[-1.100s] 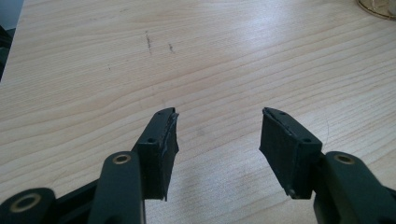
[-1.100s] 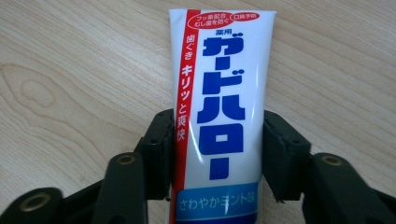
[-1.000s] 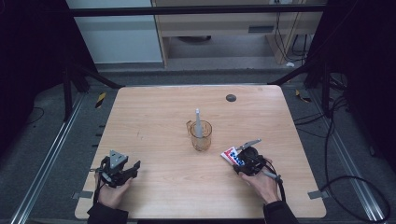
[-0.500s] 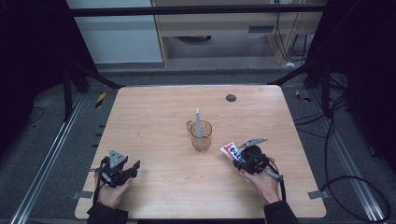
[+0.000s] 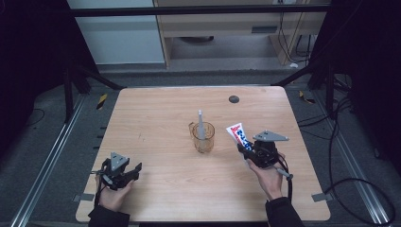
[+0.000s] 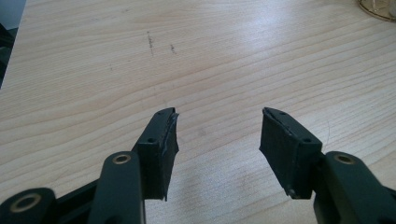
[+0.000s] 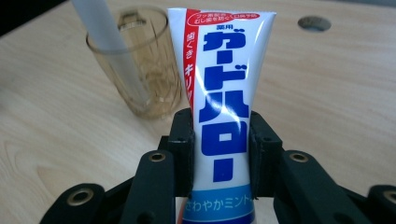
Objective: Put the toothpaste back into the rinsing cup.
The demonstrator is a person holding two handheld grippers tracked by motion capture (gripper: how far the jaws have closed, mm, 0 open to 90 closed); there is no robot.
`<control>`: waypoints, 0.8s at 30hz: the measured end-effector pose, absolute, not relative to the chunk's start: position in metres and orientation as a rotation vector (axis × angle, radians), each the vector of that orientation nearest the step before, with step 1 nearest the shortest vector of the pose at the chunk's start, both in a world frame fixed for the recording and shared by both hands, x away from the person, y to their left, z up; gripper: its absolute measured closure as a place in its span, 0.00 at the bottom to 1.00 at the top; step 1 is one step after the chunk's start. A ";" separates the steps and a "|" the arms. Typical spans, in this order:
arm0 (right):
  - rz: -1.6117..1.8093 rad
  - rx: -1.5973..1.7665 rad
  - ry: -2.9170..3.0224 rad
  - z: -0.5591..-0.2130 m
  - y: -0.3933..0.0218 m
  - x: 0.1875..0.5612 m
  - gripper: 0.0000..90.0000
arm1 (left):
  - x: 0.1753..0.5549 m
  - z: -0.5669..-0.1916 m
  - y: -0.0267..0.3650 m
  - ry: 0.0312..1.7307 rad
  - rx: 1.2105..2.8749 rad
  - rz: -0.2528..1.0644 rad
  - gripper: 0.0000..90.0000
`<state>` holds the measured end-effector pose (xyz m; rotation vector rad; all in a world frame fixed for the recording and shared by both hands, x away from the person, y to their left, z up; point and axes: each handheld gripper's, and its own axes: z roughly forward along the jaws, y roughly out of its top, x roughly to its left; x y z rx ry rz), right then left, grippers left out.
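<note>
A white toothpaste tube [image 7: 219, 107] with blue and red Japanese lettering is now lifted off the wooden table [image 5: 161, 127]; a second ago it lay low on the tabletop in the same grip. The right gripper [image 5: 246, 147] has just been closing its jaws, and in the right gripper view the two black pads clamp the tube's sides near its lower end, with the flat crimped end pointing up and away. That suggests the pick-up is done and the carry has begun. Just ahead of this gripper, slightly to its left, stands an amber see-through cup [image 7: 140, 70] holding an upright pale toothbrush handle [image 7: 105, 32], probably the tube's destination. A dark round hole [image 7: 314, 23] marks the table farther off to the right. The left gripper [image 6: 217, 133] rests low over bare wood, jaws spread wide and empty, well apart from the cup.
</note>
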<state>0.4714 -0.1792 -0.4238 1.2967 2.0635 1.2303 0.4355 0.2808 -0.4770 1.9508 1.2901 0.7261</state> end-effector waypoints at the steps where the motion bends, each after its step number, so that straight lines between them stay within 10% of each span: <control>1: 1.264 1.292 2.022 -0.419 -0.177 0.474 0.76 | 0.436 -0.477 0.281 1.291 1.950 0.726 0.50; 24: 1.479 1.205 1.703 -0.385 -0.148 0.511 0.76 | 0.436 -0.478 0.282 1.298 1.945 0.721 0.50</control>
